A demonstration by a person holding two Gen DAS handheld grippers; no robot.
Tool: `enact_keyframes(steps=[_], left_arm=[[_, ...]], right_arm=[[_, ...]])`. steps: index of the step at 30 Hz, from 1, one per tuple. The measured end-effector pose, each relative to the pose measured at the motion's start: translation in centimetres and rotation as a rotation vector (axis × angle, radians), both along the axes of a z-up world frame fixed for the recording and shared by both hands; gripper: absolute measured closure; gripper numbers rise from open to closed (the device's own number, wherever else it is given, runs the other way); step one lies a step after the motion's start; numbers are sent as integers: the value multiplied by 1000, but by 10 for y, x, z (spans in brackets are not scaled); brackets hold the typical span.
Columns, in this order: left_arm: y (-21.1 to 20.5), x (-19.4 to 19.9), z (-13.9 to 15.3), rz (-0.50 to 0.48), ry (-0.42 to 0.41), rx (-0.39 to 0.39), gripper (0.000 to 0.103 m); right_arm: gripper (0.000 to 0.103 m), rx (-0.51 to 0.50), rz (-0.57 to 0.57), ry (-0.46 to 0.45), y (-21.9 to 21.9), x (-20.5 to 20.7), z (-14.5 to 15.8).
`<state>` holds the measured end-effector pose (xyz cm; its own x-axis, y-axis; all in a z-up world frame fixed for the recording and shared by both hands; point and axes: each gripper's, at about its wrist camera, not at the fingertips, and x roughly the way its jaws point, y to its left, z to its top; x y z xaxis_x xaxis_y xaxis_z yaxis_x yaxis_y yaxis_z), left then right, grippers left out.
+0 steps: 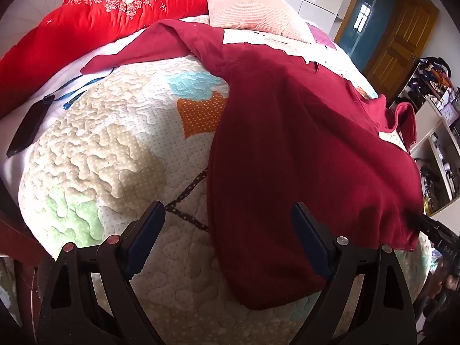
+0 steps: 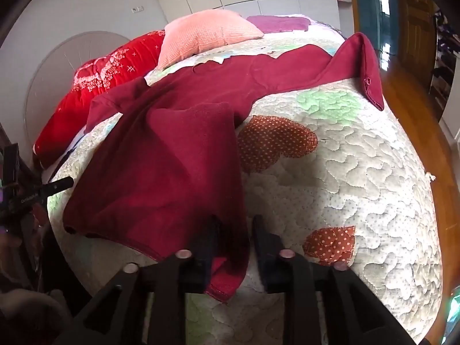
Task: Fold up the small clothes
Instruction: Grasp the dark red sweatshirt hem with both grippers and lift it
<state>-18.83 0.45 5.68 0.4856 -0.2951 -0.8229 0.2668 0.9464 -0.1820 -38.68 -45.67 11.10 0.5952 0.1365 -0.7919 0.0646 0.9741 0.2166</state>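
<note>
A black slab-shaped phone (image 1: pixel 26 128) is lying at the far left of the pale quilted patchwork bedspread (image 1: pixel 115 149), beside a bright red floral quilt (image 1: pixel 120 5) bunched along the headboard side. A peach ribbed pillow (image 2: pixel 204 34) is sitting just beyond it.

The dark red long-sleeved knit top (image 1: pixel 302 149) is lying spread across the bedspread, its long axis running from the hem at the near edge of the bed up toward the pillow. One sleeve is reaching out left toward the red quilt; the other is trailing right, toward the bed's far side.

The left gripper (image 1: pixel 228 215) is hovering low over the near edge with its jaws standing wide apart, holding nothing, its right finger overlapping the hem. The right gripper (image 2: pixel 234 230) is pinching the top's near right hem corner, the fabric bunching and hanging between its narrowed jaws.
</note>
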Motion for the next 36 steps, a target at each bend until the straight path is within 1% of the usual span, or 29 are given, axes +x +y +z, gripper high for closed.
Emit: enact_keyframes(steps=[1,3,4,6,8,9,10,11,12,13,14,15,18,20,21,22,24,25,26,27,28,29,30,31,33,34,36], left_arm=[[1,-2,-1,2,8,-9,14],[1,-7,-5,1,21,-26,14],[-1,-8,-8,-5,30,-24,14],[-9,-9,-17,-26,55,-11,14],[-19,-12,-25,-70,78,-8,14],[-23,-13,-28,-94,81,-10,18],[-27,-15,-31,-117,80,-11,33],[-30,-16,-32,-134,75,-2,42],[-32,-17,-33,-147,62,17,53],[-33,-18,-33,-156,51,23,65],[-33,-18,-31,-165,47,19,75],[-31,-18,-29,-177,47,10,90],[-24,-19,-19,-213,46,-3,91],[-18,-25,-6,-239,20,-5,91],[-14,-29,0,-247,4,2,91],[-11,-31,4,-250,-6,13,91],[-5,-30,5,-242,-5,23,91],[-4,-27,2,-234,6,27,91],[-4,-24,-4,-226,22,39,91],[-3,-22,-9,-224,43,47,91],[-1,-22,-12,-223,60,46,91],[0,-22,-13,-222,64,46,91],[1,-23,-12,-224,63,51,91],[2,-25,-11,-224,59,52,89],[7,-26,-6,-211,56,43,89],[10,-25,-3,-199,52,44,88],[16,-24,7,-174,31,35,88]], right_arm=[[32,-16,7,-7,0,-2,3],[32,-27,9,-1,-4,-5,5],[32,-7,3,3,-9,-7,6],[33,47,-31,-16,-8,-5,-4],[45,86,-40,-7,-9,3,-16],[63,92,-40,3,-8,7,-20],[79,84,-29,0,-9,7,-20],[87,86,-12,-12,-10,6,-19],[94,88,-4,-14,-8,6,-19],[95,100,3,-16,-6,7,-17],[95,105,14,-17,-4,7,-15],[95,109,27,-17,-3,6,-12],[96,179,81,-13,-1,-6,0],[96,224,128,-20,6,-14,8],[96,231,150,-30,11,-17,10],[96,235,165,-18,13,-21,13],[96,162,152,29,13,-19,5],[96,121,125,62,10,-17,-2],[95,107,92,90,4,-16,-8],[92,130,64,115,-2,-17,-10],[81,167,51,178,-14,-17,-5],[74,171,35,176,-20,-18,0],[65,152,29,154,-24,-20,9],[61,118,29,130,-27,-20,18],[57,46,17,58,-28,-20,34],[56,11,4,36,-31,-14,39],[55,-2,-23,-13,-36,-2,47]])
